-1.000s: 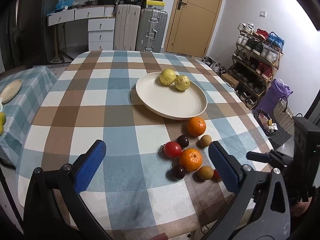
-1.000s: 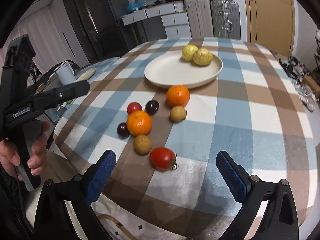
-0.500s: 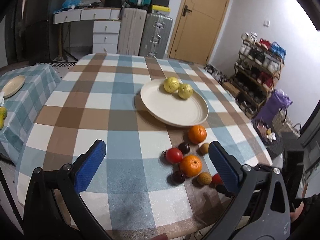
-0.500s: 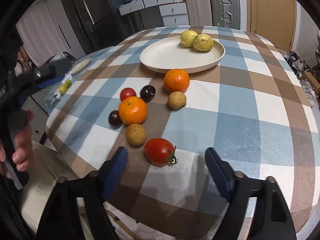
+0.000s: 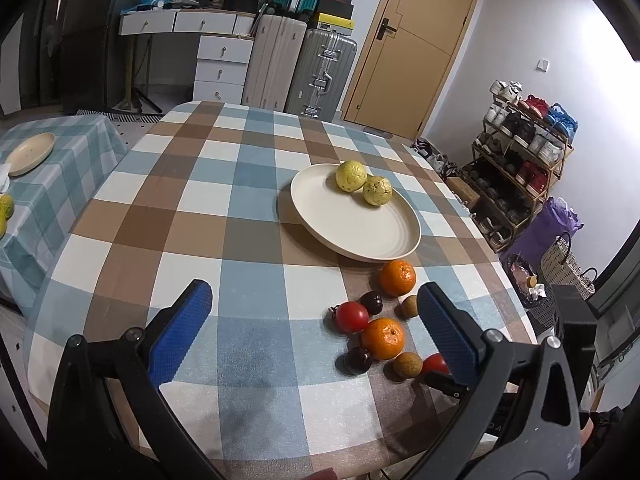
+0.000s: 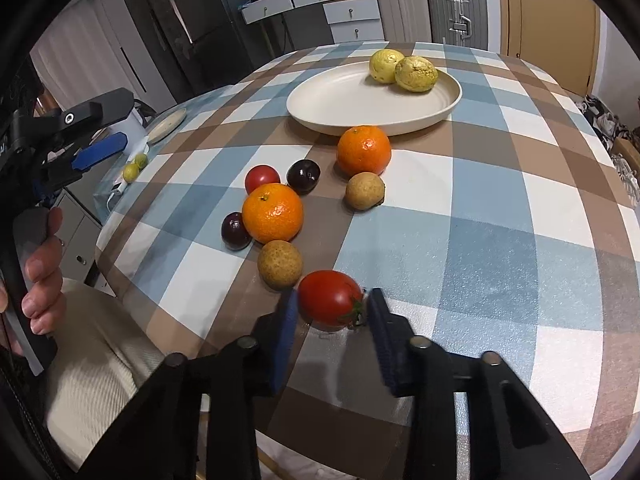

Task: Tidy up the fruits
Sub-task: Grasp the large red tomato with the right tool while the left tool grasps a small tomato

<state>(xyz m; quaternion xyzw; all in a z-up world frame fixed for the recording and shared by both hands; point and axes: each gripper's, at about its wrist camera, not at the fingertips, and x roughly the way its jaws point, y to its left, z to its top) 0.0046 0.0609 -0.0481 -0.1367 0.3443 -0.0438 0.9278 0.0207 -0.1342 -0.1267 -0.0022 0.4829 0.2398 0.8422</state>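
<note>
The right gripper point(image 6: 331, 312) has its blue pads pressed against a glossy red tomato point(image 6: 330, 298) with a green stem, at the near edge of the checked table point(image 6: 500, 216), just beside a speckled tan fruit point(image 6: 279, 264). The left gripper point(image 5: 316, 320) hangs above the cloth, spread wide and holding nothing. No readable writing on the fruit.

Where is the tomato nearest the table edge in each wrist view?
Left wrist: the tomato sits low right, half hidden behind the left gripper's right finger.
Right wrist: low centre, the tomato lies between the right gripper pads.
Shared landmark: the cream plate with two yellow fruits.
</note>
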